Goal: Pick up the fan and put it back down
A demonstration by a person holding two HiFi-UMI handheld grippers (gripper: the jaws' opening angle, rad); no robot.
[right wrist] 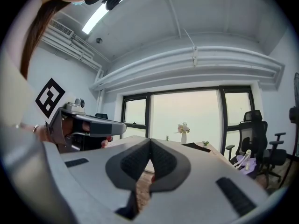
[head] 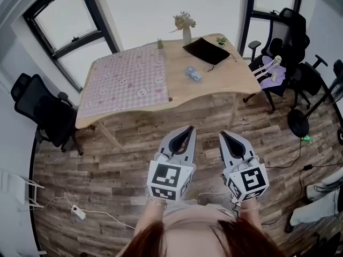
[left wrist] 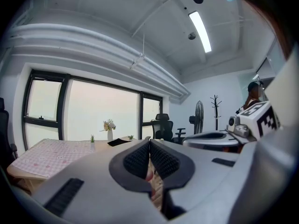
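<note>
A small pale-blue object (head: 193, 74), possibly a hand fan, lies on the bare wood of the table (head: 214, 82), right of the pink checked cloth (head: 128, 82). A black floor fan (head: 298, 123) stands at the right, and its round head on a pole (left wrist: 198, 117) shows in the left gripper view. Both grippers hover side by side over the floor, short of the table's near edge. My left gripper (head: 185, 130) (left wrist: 149, 142) is shut with nothing in it. My right gripper (head: 224, 135) (right wrist: 150, 142) is shut and empty too.
A vase of flowers (head: 185, 28), two tiny plants and a black pouch (head: 206, 51) sit at the table's far side. Office chairs stand at the left (head: 45, 114) and right (head: 286, 50). Cables and a power strip (head: 78, 212) lie on the wooden floor.
</note>
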